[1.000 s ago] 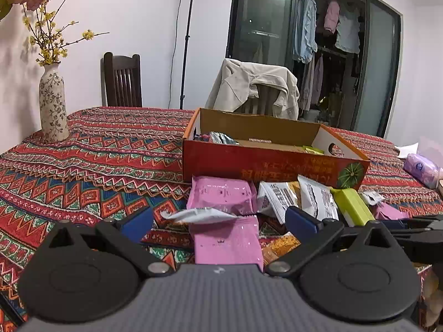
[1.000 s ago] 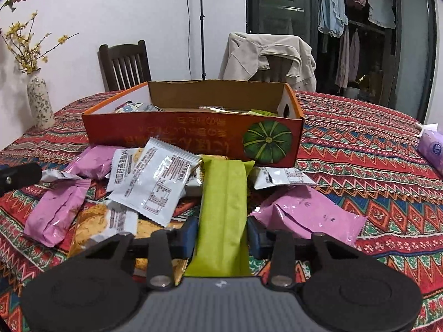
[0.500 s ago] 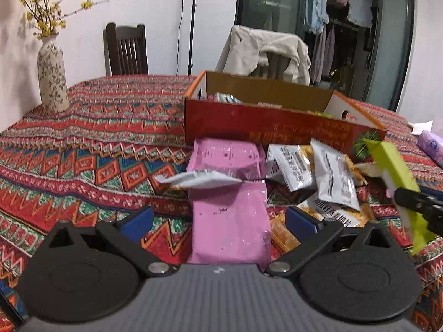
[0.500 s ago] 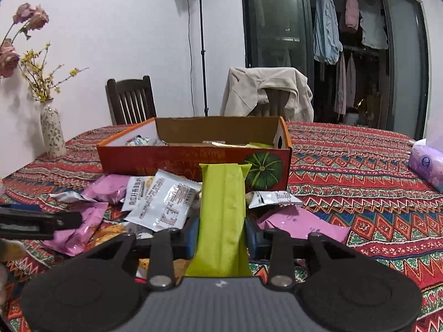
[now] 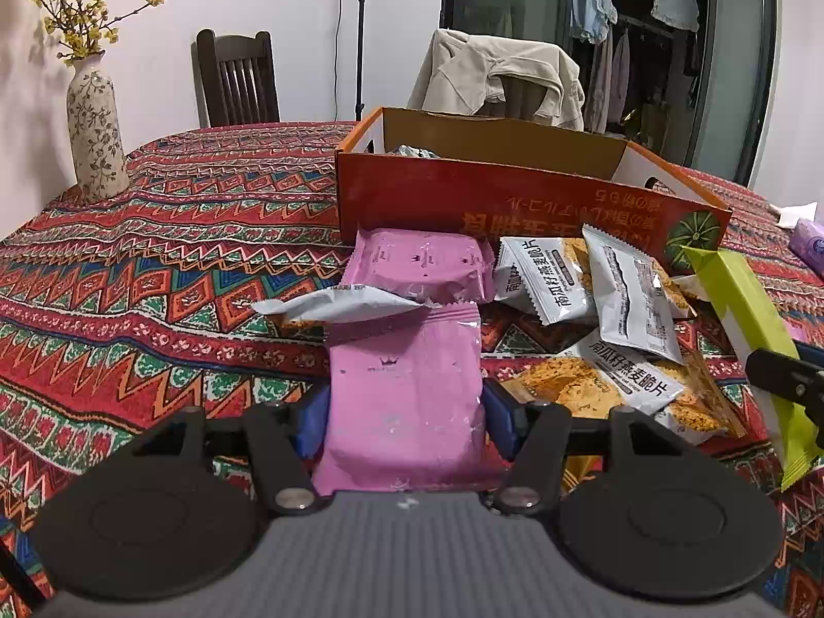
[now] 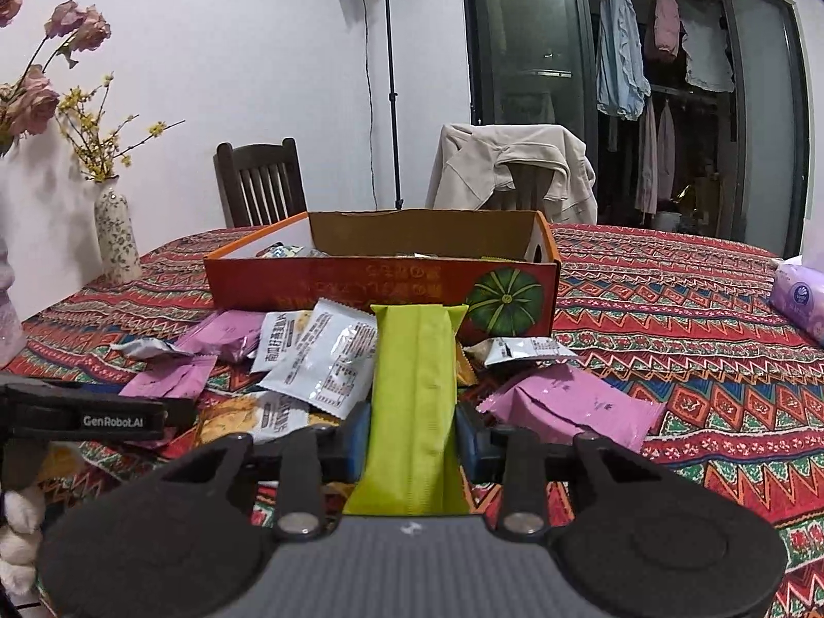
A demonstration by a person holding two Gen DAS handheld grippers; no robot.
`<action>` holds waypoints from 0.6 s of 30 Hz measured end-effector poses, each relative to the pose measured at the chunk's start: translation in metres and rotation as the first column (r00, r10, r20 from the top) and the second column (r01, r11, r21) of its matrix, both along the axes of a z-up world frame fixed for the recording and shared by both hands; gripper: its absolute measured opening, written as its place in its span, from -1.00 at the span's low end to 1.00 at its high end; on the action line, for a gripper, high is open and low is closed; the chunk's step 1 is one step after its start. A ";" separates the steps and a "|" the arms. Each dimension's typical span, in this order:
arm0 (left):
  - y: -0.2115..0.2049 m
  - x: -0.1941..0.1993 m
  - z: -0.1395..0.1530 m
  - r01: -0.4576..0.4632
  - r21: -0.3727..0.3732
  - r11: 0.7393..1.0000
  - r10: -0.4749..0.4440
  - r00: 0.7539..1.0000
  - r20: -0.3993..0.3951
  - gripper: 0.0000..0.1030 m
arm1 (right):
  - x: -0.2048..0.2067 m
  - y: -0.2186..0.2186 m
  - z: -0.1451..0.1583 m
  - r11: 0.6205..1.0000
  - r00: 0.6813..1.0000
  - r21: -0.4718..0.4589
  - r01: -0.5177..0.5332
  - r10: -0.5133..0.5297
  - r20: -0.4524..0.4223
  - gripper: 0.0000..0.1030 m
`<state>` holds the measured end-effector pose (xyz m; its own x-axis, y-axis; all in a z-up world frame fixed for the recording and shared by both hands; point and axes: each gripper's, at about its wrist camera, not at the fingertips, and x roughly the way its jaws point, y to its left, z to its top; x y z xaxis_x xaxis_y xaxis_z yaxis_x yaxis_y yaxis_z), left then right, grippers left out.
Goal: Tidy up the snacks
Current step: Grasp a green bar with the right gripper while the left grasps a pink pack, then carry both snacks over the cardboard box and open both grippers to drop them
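A pink snack packet (image 5: 407,386) lies lengthwise between the blue pads of my left gripper (image 5: 404,422). The jaws are closing and the pads touch both its sides. My right gripper (image 6: 412,438) is shut on a long green snack packet (image 6: 414,371) and holds it above the table, pointing at the orange cardboard box (image 6: 360,283). The box (image 5: 463,195) holds a few snacks. In the left wrist view the green packet (image 5: 741,309) juts up at the right edge. Loose white packets (image 5: 633,298) and another pink one (image 5: 422,262) lie in front of the box.
A patterned cloth covers the table (image 5: 180,257). A flowered vase (image 5: 95,129) stands at the far left. A purple tissue pack (image 6: 801,298) sits at the right. Another pink packet (image 6: 571,401) lies right of the green one. Two chairs stand behind the table, one draped with a jacket (image 6: 515,165).
My left gripper sank over the pink packet and its jaws came in from wide open to touch its sides. My right gripper lifted the green packet off the pile.
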<state>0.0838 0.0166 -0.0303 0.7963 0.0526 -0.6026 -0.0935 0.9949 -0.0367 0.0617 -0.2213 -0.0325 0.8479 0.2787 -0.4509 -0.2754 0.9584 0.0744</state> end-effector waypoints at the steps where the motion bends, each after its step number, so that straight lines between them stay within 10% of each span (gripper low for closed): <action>1: 0.000 -0.001 0.000 0.001 0.001 1.000 -0.001 1.000 0.002 0.20 | -0.001 0.000 0.000 1.000 1.000 0.001 0.000 0.000 0.001 -0.34; 18: -0.031 -0.029 0.062 0.102 0.043 0.994 -0.110 0.966 0.234 0.20 | -0.001 -0.002 0.022 1.000 0.998 0.010 0.014 -0.015 0.068 -0.34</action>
<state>0.0545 -0.0148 0.0315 0.9176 -0.0241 -0.3967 0.0201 0.9997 -0.0143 0.0604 -0.2231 -0.0108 0.8805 0.2705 -0.3892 -0.2666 0.9616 0.0653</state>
